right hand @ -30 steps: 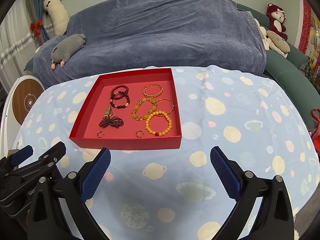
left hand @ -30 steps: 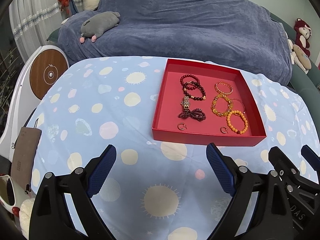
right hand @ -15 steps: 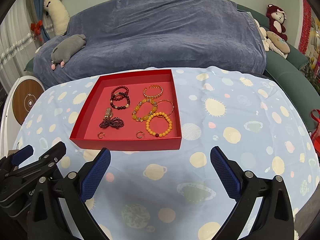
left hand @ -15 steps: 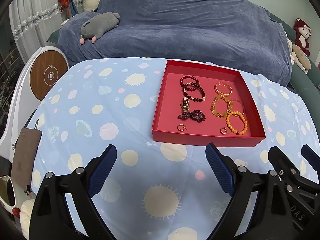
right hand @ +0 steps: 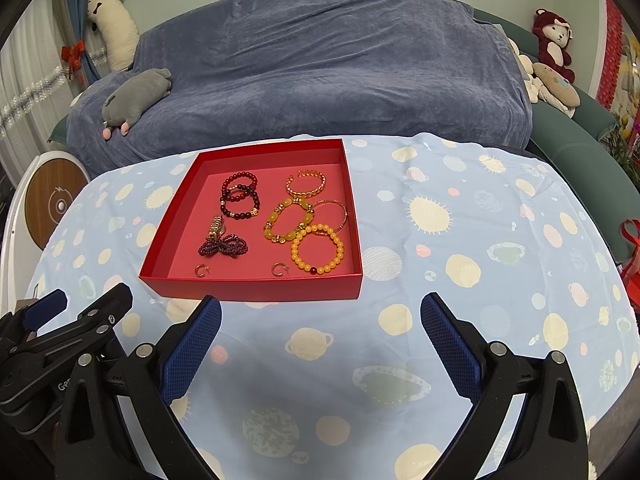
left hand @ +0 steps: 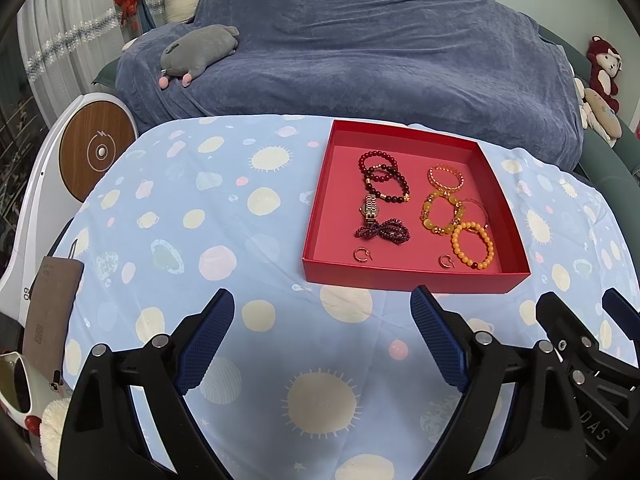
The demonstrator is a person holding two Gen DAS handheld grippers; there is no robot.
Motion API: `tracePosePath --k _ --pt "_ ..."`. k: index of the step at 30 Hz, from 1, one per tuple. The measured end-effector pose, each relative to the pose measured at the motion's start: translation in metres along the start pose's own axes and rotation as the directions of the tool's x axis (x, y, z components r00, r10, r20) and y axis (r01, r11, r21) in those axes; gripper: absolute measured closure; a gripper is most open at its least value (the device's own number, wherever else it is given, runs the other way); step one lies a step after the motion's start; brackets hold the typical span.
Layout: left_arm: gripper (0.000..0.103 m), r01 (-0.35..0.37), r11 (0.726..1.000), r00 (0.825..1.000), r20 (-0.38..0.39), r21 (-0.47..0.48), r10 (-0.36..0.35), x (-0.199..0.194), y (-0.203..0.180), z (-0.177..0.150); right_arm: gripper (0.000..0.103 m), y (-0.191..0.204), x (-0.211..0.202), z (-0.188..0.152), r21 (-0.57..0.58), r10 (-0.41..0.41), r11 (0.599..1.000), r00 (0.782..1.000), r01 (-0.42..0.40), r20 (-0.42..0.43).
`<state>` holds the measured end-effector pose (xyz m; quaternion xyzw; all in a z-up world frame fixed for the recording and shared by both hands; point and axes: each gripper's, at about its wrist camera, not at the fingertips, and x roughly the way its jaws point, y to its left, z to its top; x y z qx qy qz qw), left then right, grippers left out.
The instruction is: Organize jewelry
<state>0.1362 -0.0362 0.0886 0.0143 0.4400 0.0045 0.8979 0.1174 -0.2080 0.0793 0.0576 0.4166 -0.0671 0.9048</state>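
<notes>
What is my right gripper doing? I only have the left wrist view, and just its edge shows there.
Observer: The right gripper is open above the tablecloth, nothing between its pads, short of the red tray.
Operator: Any jewelry lying on the cloth to the right of the tray?
Observer: None that I can see; that stretch shows only the printed pattern.
Operator: Anything at the table's far right edge?
Observer: A red ribbon or bag handle shows just beyond that edge.
</notes>
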Motion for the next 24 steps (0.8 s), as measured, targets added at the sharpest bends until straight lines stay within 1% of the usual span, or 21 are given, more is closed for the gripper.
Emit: tracePosePath --k 24 --pt "0.018 0.0 1.0 1.0 0.006 0.012 0.0 -0.0013 -0.005 -0.0009 0.007 -0.0001 -0.0006 0.0003 0.002 0.001 1.0 1.0 -0.001 -0.003"
